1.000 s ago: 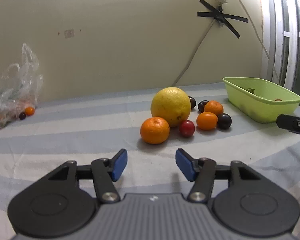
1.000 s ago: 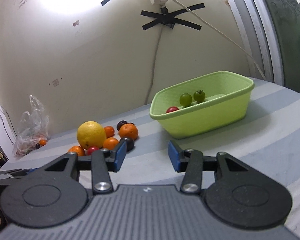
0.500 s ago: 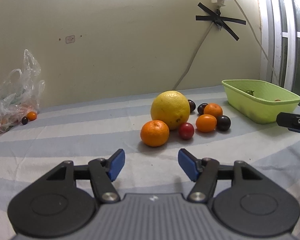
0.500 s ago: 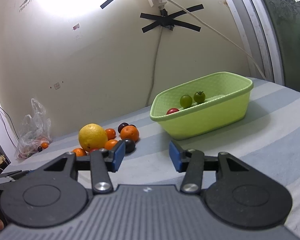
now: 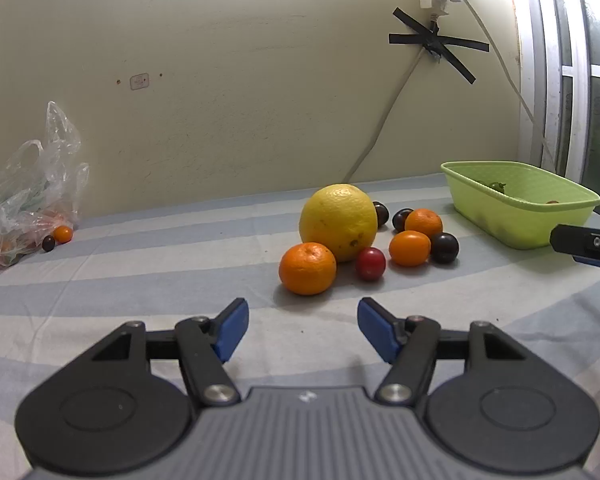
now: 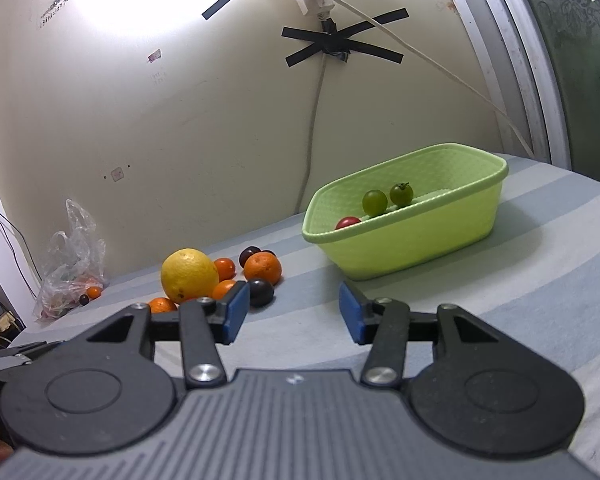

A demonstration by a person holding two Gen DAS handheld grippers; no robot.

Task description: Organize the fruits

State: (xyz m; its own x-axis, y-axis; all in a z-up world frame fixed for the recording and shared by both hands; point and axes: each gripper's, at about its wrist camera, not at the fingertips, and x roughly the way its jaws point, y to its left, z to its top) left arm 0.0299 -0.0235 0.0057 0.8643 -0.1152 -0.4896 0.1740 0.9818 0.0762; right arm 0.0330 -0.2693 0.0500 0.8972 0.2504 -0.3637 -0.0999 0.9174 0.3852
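A cluster of fruit is seen on the striped surface: a large yellow citrus, round with no clear long axis, with a mandarin touching its near side and a red cherry tomato just beside it. The cluster lies ahead of the left gripper, slightly right, apart from its empty, parted jaws. The green basket, its long axis running right and away, is set ahead of the right gripper, which is likewise held open on nothing.

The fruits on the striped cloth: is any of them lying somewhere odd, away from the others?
Yes. A small orange fruit and a dark one lie by the plastic bag, far left of the main pile around the big yellow fruit.
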